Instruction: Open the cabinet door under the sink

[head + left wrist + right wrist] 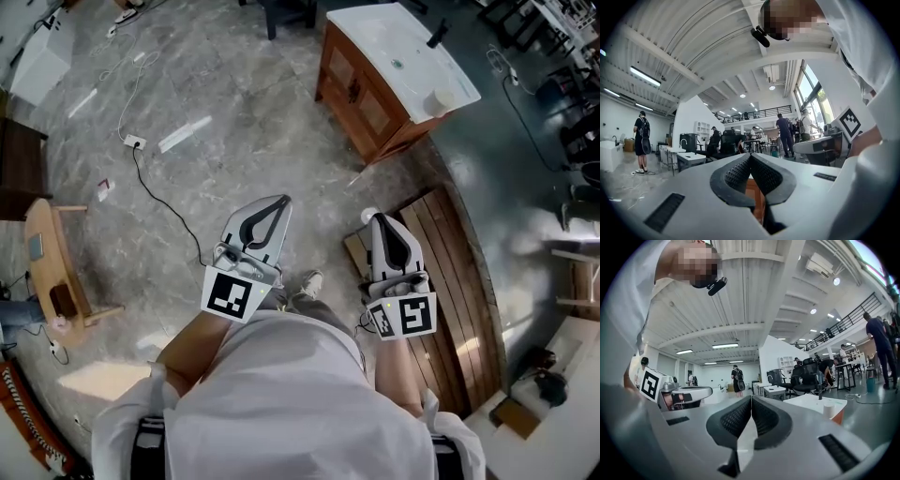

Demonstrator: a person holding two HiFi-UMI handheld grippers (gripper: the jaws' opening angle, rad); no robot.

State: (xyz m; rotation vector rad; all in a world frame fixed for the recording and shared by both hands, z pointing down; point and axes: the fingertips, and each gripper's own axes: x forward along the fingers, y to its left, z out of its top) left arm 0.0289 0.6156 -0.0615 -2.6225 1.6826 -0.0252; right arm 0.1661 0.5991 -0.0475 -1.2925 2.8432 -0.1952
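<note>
The wooden sink cabinet [367,111] stands at the upper right of the head view, under a white sink top [403,56]; its doors [354,86] are closed. Both grippers are held level in front of the person, well short of the cabinet. My left gripper [279,200] is shut with nothing between its pads. My right gripper [372,217] is also shut and empty. In the left gripper view, the jaws [750,157] meet, and a strip of the cabinet's wood [752,190] shows below them. The right gripper [751,399] sees the white sink top [813,404] ahead to the right.
A slatted wooden platform [459,281] lies on the floor by my right side. A cable and power strip [134,142] cross the marble floor at left, near a small wooden table [56,272]. A cup [441,98] and a black faucet [436,36] sit on the sink top. People stand far off.
</note>
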